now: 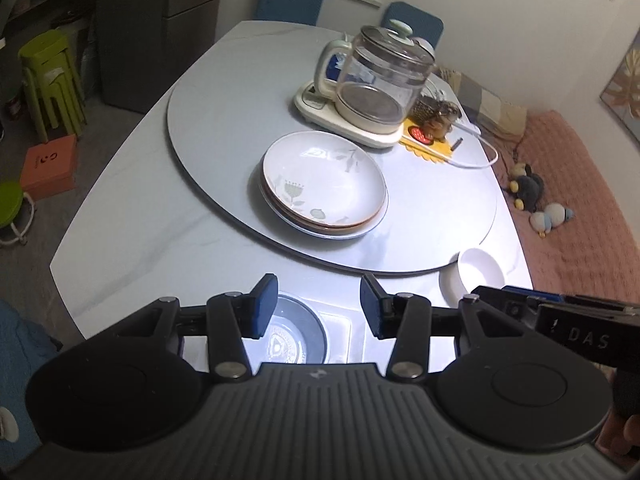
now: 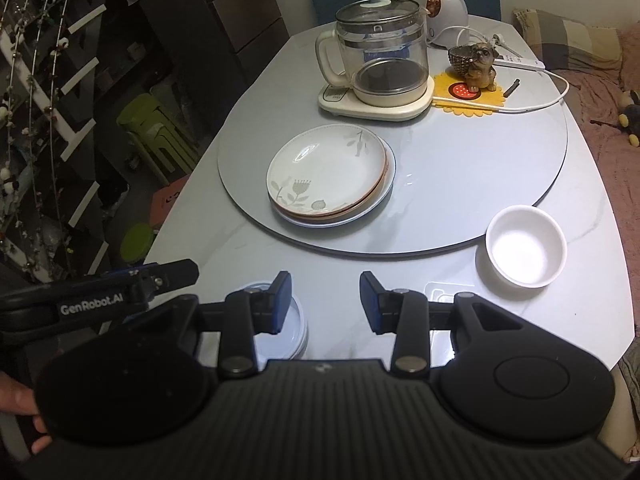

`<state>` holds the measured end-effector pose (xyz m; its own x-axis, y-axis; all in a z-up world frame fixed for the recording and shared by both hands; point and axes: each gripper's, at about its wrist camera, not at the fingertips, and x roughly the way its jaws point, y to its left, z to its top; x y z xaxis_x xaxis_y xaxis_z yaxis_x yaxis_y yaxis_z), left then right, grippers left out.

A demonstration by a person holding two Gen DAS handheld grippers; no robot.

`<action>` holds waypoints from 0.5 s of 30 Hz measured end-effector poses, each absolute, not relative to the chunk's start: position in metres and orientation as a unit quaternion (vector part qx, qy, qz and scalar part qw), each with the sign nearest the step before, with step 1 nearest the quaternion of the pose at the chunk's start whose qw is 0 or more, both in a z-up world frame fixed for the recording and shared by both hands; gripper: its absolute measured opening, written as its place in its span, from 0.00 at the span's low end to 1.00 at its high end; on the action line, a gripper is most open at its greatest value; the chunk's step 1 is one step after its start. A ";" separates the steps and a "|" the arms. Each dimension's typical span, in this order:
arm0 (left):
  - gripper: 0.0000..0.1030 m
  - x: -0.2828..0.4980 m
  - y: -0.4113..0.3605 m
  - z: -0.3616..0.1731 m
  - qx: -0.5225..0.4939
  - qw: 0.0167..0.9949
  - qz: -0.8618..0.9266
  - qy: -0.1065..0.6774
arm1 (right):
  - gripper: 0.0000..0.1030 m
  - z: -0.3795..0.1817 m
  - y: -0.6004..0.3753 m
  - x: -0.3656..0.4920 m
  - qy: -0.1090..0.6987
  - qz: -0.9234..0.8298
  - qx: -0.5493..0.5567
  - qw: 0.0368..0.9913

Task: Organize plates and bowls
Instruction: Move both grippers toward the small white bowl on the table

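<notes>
A stack of floral plates (image 1: pixel 324 184) (image 2: pixel 330 174) rests on the grey turntable (image 1: pixel 224 120) (image 2: pixel 480 168). A small white bowl (image 1: pixel 478 272) (image 2: pixel 524 250) stands on the table just off the turntable's near right rim. My left gripper (image 1: pixel 318 308) hovers open above a small saucer (image 1: pixel 296 332) by the table's front edge, with nothing between its pads. My right gripper (image 2: pixel 325 304) is open and holds nothing; the saucers (image 2: pixel 298 328) lie below its left finger, and the bowl is to its right. The two grippers are side by side.
A glass kettle on a cream base (image 1: pixel 380 80) (image 2: pixel 380 60) stands behind the plates. Beside it are a dog figurine on a yellow mat (image 2: pixel 480 68), a white cable (image 2: pixel 560 92) and a round white appliance (image 2: pixel 446 16). Green stools (image 1: pixel 48 80) stand on the floor to the left.
</notes>
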<state>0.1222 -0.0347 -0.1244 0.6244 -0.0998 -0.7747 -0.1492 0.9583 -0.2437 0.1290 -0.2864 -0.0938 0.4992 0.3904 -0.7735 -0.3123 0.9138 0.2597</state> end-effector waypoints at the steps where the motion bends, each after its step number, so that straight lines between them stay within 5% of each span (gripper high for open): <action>1: 0.50 0.125 -0.034 -0.123 -0.144 0.888 0.011 0.437 | 0.39 -0.092 -0.287 0.129 0.456 0.201 0.045 0.866; 15: 0.50 0.186 -0.047 -0.105 -0.095 0.891 -0.079 0.437 | 0.39 -0.083 -0.294 0.143 0.433 0.132 0.064 0.889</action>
<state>0.1859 -0.0468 -0.1052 0.6049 -0.2240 -0.7641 0.0582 0.9695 -0.2381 0.1426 -0.2942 -0.0829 0.5899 0.2905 -0.7534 -0.1805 0.9569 0.2276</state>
